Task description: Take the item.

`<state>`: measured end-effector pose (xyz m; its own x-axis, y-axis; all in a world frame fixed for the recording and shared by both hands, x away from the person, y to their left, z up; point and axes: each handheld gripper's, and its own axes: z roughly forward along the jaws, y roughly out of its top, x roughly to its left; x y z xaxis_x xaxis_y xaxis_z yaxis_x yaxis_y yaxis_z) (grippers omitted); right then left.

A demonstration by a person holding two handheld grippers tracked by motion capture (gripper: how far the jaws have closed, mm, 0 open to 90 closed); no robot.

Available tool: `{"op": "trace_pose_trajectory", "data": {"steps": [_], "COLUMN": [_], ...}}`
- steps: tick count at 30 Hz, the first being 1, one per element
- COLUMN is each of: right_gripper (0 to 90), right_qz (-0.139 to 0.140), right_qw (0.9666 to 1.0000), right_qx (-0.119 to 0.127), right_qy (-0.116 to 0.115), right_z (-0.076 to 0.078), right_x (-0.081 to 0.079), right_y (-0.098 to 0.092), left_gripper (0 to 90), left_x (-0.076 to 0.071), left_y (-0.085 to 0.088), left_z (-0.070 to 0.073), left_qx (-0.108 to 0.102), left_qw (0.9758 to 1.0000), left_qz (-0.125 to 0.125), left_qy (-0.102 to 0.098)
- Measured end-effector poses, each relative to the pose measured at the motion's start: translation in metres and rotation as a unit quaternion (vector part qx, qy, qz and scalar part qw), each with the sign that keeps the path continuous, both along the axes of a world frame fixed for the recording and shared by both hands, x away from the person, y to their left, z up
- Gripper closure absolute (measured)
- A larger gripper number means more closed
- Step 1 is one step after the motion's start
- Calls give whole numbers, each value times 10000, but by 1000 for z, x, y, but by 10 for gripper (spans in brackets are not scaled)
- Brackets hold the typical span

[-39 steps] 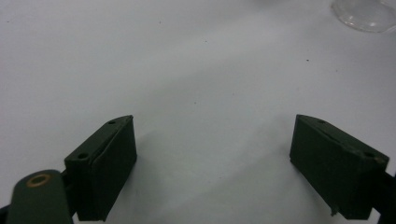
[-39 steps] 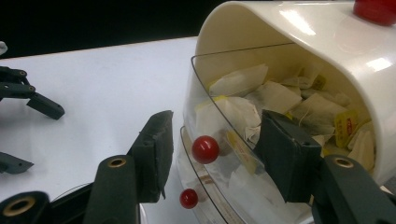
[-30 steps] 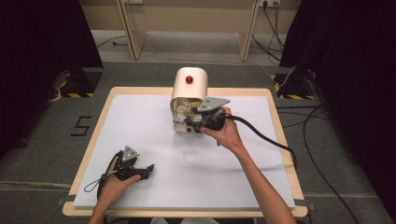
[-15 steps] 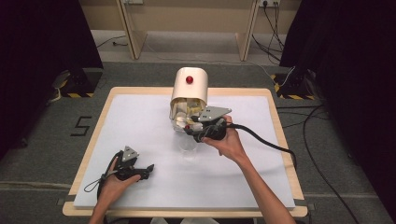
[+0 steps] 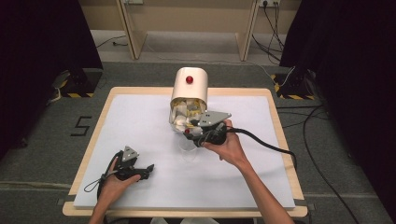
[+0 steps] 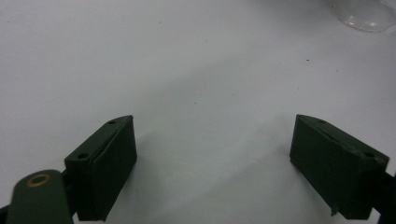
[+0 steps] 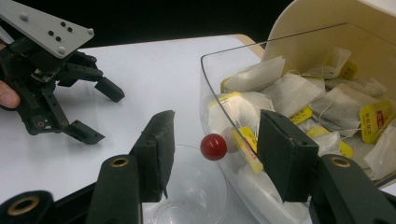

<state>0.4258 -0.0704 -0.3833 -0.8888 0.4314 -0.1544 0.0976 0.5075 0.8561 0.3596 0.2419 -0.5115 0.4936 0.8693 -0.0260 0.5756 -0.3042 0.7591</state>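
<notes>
Two grippers stand open: the right gripper (image 7: 212,151) brackets the clear bin's small red knob (image 7: 214,146); the left gripper (image 5: 136,169) idles well apart. Closing off-centre risks slipping off it.

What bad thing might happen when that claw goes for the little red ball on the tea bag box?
1. The right hand-held gripper has open jaws astride the red knob; the knob is small and round, so the pads might slip off.
2. The clear flap is tipped open with tea bags piled behind it; a tug could spill them.
3. The clear cup sits just below the jaws and might get knocked.
</notes>
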Motion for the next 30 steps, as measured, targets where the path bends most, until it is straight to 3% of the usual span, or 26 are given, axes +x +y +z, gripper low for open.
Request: {"op": "trace_pose_trajectory", "data": {"steps": [30], "right_gripper": [473], "right_qz": [85], "right_qw": [9999], "right_qx": [-45], "right_qy": [-42], "right_z": [1], "right_x": [-12], "right_y": [-2], "left_gripper": [136], "left_x": [0], "left_y": [0], "left_z": [0], "left_qx": [2], "left_qw": [10000], "left_qz": [0], "left_qy": [0]}}
